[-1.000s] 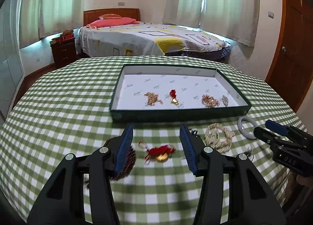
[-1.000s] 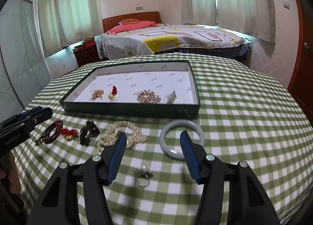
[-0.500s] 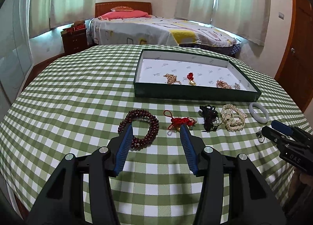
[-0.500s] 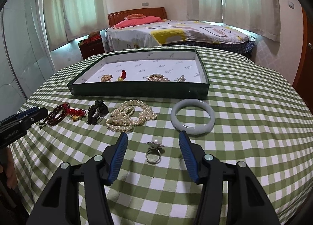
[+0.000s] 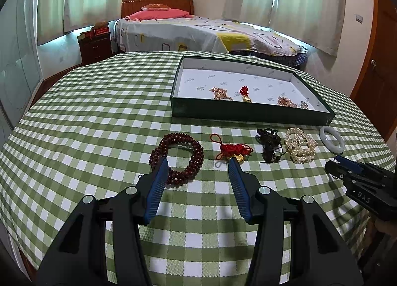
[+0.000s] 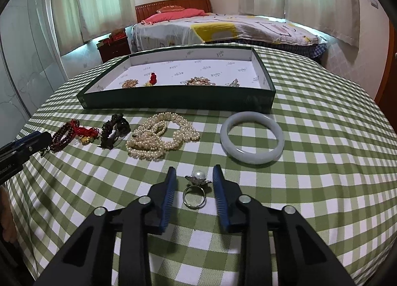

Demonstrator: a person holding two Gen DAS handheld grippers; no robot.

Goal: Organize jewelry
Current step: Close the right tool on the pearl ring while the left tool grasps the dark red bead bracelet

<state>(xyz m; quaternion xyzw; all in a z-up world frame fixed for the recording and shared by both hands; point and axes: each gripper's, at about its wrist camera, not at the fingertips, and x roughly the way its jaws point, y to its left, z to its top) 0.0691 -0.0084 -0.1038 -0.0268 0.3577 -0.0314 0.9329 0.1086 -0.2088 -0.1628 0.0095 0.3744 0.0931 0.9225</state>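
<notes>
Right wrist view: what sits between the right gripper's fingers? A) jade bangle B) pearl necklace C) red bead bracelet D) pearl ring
D: the pearl ring lies on the cloth between the closing jaws of the right gripper, pads not yet touching it; the bangle lies beyond.

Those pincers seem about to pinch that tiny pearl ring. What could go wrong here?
The right gripper is closing around the pearl ring, which lies flat on the tablecloth; the pads may slide off the thin band or pinch cloth. The left gripper straddles the red bead bracelet, which it could snag.
</notes>
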